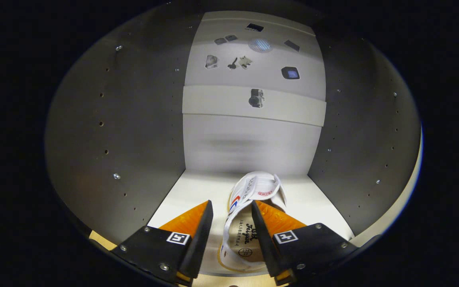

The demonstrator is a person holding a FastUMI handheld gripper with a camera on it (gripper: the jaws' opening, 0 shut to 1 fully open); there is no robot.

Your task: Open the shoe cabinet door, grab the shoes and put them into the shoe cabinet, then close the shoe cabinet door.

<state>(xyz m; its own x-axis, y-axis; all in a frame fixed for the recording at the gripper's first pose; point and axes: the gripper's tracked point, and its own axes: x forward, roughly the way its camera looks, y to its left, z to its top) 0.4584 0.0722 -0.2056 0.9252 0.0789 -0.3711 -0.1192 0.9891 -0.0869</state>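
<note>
Shoe (249, 207): lies on the cabinet floor (185, 191), heel end between the fingers, long axis running straight ahead toward the back wall (249, 143).
Tongs (232, 233): parted; whether both fingers press the shoe, I cannot tell.
Materials: soft white canvas, printed insole; smooth pale board, drilled side panels (126, 131).

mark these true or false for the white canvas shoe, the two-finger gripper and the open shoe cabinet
1. The white canvas shoe lies on the pale shelf floor inside the shoe cabinet. True.
2. The two-finger gripper is fully shut with nothing between its fingers. False: the fingers are apart, with the shoe's heel end between them.
3. The cabinet's side walls have rows of small holes. True.
4. A second shoe sits beside it. False: one shoe is seen.
</note>
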